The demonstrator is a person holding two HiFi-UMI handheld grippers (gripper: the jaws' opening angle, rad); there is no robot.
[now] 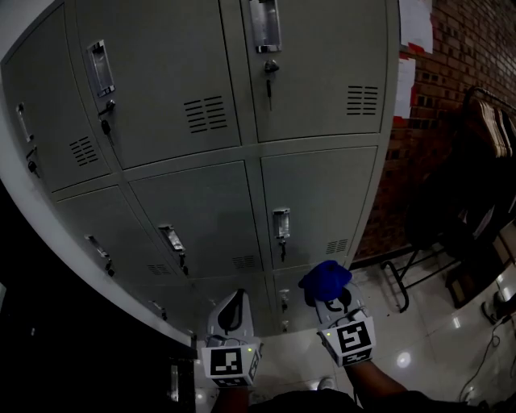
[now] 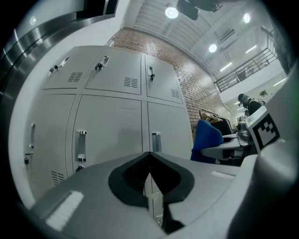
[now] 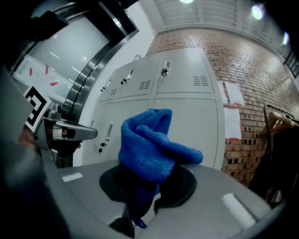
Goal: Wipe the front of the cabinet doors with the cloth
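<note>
Grey bank of cabinet doors [image 1: 201, 206] across the top, left and centre of the head view, all shut, in rows curving down toward the bottom edge. To its right, along the right edge, a red brick wall [image 1: 468, 48] with white papers [image 1: 415, 24] stuck near the top right corner. Below that, pale glossy floor [image 1: 435, 339] in the bottom right corner, dotted with lamp reflections. Against the brick, at the right edge, a dark clothes rack [image 1: 488, 137] hung with dark garments.

At the bottom edge, side by side and just apart, the left gripper [image 1: 232, 300] and the right gripper [image 1: 329, 297], each with a marker cube [image 1: 228, 361] at its rear, both aimed up at the lowest doors. Left gripper [image 2: 149, 161] closed, pads meeting at the tips, nothing between them. Right gripper [image 3: 142, 191] clamped on the blue cloth [image 3: 152, 142], bunched into a lump and standing up above the jaws. In the head view, cloth [image 1: 325, 280] over the lower right door of the bank, near its bottom right corner; in front of the door, contact with it not clear. From the left gripper view, same cloth [image 2: 205, 140] at the right, seen against the brick.

On the doors, recessed metal handles [image 1: 280, 223] near a side edge, keys [image 1: 270, 77] hanging under some, and vent slots [image 1: 205, 113] toward a lower corner.
</note>
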